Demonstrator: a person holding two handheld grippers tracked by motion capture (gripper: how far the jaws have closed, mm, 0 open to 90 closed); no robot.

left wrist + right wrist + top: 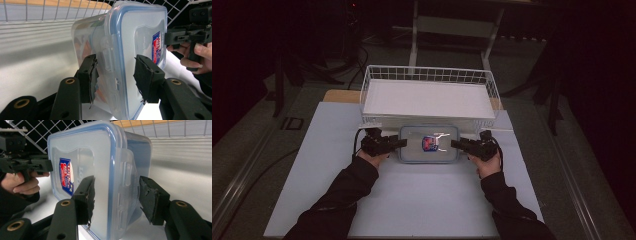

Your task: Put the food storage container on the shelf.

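Note:
A clear plastic container [416,149] with a blue-rimmed lid and a red and blue label lies lid up on the white table [422,200], just in front of the wire basket [427,70]. My left gripper [403,143] is at its left end. In the left gripper view the pads [88,75] press on the container [130,37] from base and lid, over a side latch. My right gripper [453,144] holds the opposite end. In the right gripper view its pads [86,197] clamp the container [95,152] around the other latch.
The white wire basket with a white liner [427,97] stands directly behind the container, its front wall close to it. Dark floor and a white frame leg [413,45] lie beyond. The person's dark sleeves [347,195] come in over the near half of the table.

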